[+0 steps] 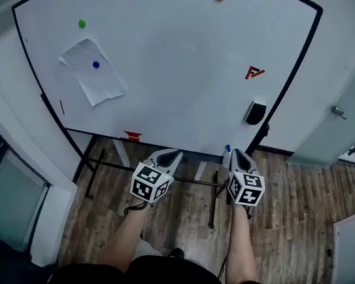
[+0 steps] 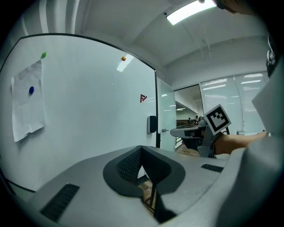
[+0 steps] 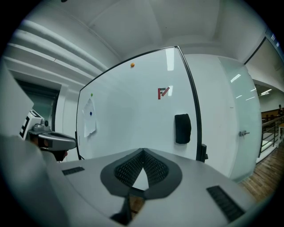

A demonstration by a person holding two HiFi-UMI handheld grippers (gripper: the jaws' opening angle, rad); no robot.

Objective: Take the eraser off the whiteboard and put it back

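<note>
Eraser [image 1: 256, 112] sticks near whiteboard's [image 1: 172, 59] lower right corner, untouched. Closed and empty: left claw [image 1: 170, 156], right claw [image 1: 238, 158], both short of the board. Right claw faces eraser, probably the picker.

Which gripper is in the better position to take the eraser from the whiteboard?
The right gripper. The eraser sits low on the right of the whiteboard, nearer this gripper than the left gripper. The right jaws are shut and must open first.
</note>
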